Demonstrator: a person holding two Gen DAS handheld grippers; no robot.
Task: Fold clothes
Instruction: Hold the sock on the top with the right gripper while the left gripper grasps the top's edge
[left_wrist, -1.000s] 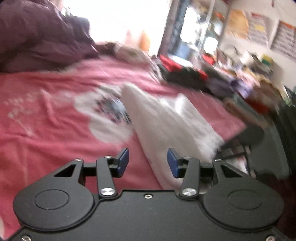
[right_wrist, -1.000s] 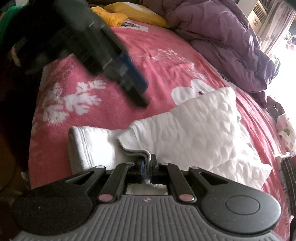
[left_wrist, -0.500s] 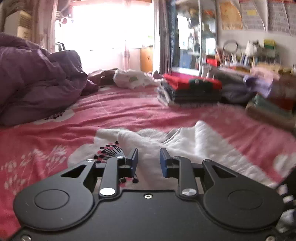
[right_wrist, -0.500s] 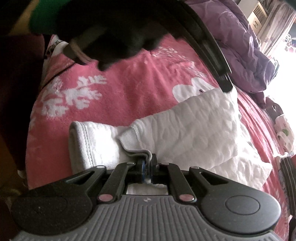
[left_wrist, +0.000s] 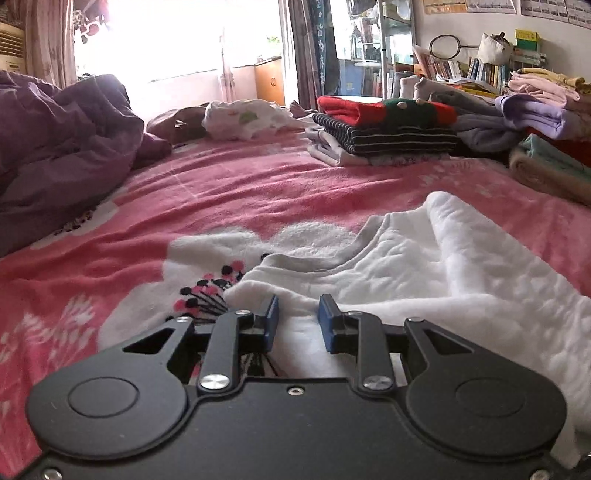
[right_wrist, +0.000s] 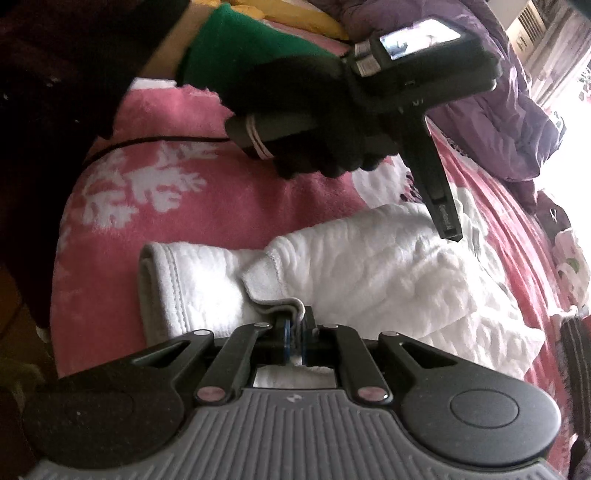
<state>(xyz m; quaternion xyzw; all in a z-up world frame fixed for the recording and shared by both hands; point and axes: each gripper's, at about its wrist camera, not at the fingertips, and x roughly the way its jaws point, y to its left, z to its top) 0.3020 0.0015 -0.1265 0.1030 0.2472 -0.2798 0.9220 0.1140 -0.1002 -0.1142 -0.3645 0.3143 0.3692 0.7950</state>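
Observation:
A white quilted garment (left_wrist: 424, 266) lies partly folded on the pink blanket (left_wrist: 240, 192); it also shows in the right wrist view (right_wrist: 362, 266). My left gripper (left_wrist: 297, 319) is open, low over the garment's near corner, with cloth between its blue pads. My right gripper (right_wrist: 295, 328) is shut on a folded hem of the white garment. In the right wrist view the left gripper (right_wrist: 443, 218) is held by a black-gloved hand (right_wrist: 314, 147), its tip down at the garment's far edge.
A purple duvet (left_wrist: 55, 147) is heaped at the left. Stacks of folded clothes (left_wrist: 388, 133) sit at the bed's far right, with a crumpled white garment (left_wrist: 243, 118) at the back. Shelves and a window stand beyond.
My left gripper swung round and came down onto the garment's corner, its jaws narrowing a little. My right gripper stayed shut on the hem without moving.

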